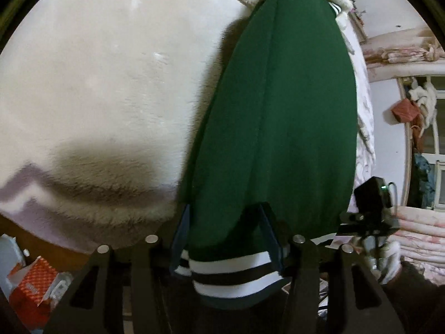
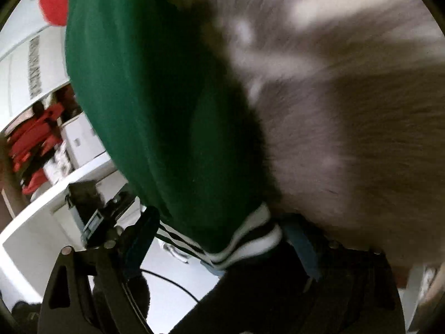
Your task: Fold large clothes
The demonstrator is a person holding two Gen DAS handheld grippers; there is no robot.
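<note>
A dark green garment [image 1: 281,117] with a white-and-black striped hem [image 1: 233,275] lies stretched lengthwise over a cream fluffy blanket [image 1: 105,78]. My left gripper [image 1: 225,208] is shut on the garment's striped end, with fabric bunched between the fingers [image 1: 180,239]. In the right wrist view the same green garment [image 2: 155,103] runs away from my right gripper [image 2: 219,222], which is shut on its striped hem [image 2: 244,242]. The right gripper [image 1: 372,208] also shows in the left wrist view, beside the garment's right edge.
The blanket [image 2: 347,111] covers a bed. Folded quilts [image 1: 417,233] lie at the right. A red-and-white box [image 1: 30,286] sits low at the left. White shelves [image 2: 33,64] with red items [image 2: 30,139] stand at the left of the right wrist view.
</note>
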